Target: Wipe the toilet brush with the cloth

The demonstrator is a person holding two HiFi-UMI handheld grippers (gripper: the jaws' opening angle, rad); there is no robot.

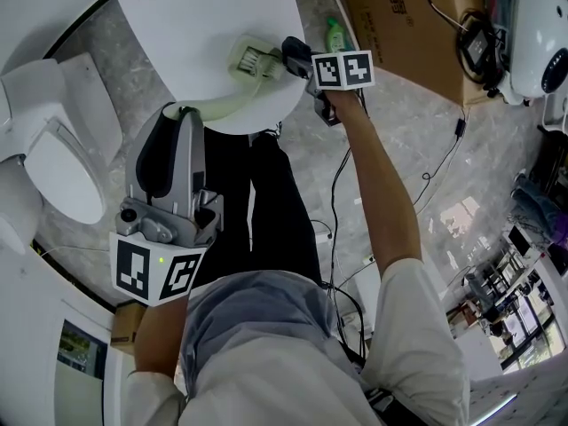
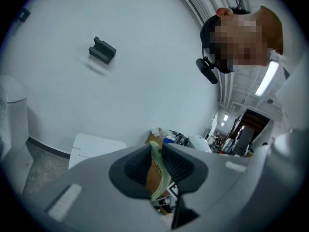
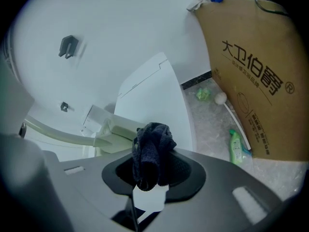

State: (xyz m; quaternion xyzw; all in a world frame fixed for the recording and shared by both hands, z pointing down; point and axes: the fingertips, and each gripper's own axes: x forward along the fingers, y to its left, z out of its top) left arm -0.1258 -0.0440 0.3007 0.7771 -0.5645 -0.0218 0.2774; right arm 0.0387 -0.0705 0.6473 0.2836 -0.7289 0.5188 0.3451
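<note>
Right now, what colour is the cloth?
The cloth is dark navy, clearest in the right gripper view.

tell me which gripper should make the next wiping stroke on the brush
Right, probably. The right gripper holds the dark cloth close to the brush head, while the left gripper is clamped on the pale green handle, so it is better used steadying the brush.

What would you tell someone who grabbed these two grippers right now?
Left gripper: shut on the brush, gripping its pale green handle.
Right gripper: shut on the dark cloth, which is bunched between the jaws.
The cloth is right beside the brush head, but I cannot tell if they touch.
Done: both things are in hand and brought together.
Left: rub the cloth over the brush. The pictures do not show how much has been wiped.
</note>
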